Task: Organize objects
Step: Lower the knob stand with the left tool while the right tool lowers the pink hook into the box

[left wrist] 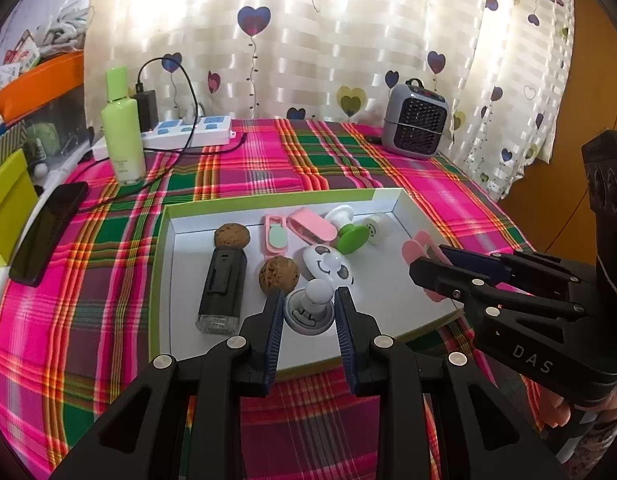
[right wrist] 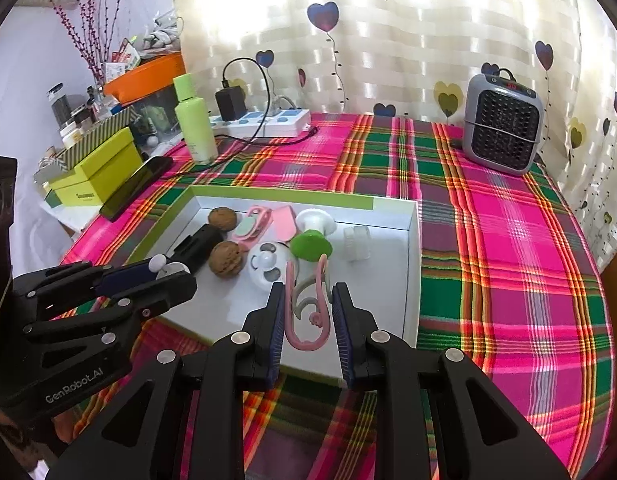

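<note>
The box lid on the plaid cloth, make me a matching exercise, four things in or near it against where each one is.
Things:
1. pink clip
2. white knob stamp
3. green lotion bottle
4. black phone

Places:
A. upright beside the power strip
B. between the left tongs
C. flat at the cloth's left edge
D. between the right tongs

Pairs: 1-D, 2-B, 3-A, 4-C
</note>
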Demonstrator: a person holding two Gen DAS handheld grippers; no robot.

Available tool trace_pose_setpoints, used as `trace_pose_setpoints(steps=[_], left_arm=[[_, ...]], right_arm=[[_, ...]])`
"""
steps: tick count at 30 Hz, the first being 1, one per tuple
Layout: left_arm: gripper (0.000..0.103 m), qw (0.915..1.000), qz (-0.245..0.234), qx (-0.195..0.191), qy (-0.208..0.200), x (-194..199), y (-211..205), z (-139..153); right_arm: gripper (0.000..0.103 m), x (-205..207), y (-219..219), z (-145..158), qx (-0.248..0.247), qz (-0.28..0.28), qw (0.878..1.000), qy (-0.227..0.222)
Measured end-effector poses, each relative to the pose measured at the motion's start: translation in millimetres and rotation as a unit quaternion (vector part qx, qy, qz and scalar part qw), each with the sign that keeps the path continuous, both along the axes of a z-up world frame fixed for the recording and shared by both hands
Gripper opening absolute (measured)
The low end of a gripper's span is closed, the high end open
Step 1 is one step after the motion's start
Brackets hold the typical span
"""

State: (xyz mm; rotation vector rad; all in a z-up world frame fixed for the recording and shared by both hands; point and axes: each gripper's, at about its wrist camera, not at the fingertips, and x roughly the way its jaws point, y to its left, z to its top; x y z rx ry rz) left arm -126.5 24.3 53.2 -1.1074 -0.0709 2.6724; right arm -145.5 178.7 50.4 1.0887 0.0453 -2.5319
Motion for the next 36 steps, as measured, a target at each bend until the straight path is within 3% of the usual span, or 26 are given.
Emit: trace_pose_setpoints(steps=[36], left_arm=[[0.024, 0.9992, -0.012, -0.015, -0.035, -34.6, 18.5, -29.5]], right_arm=[[0.024, -39.2, -1.2, -28.3, 0.016, 0.0, 0.999, -0.04]])
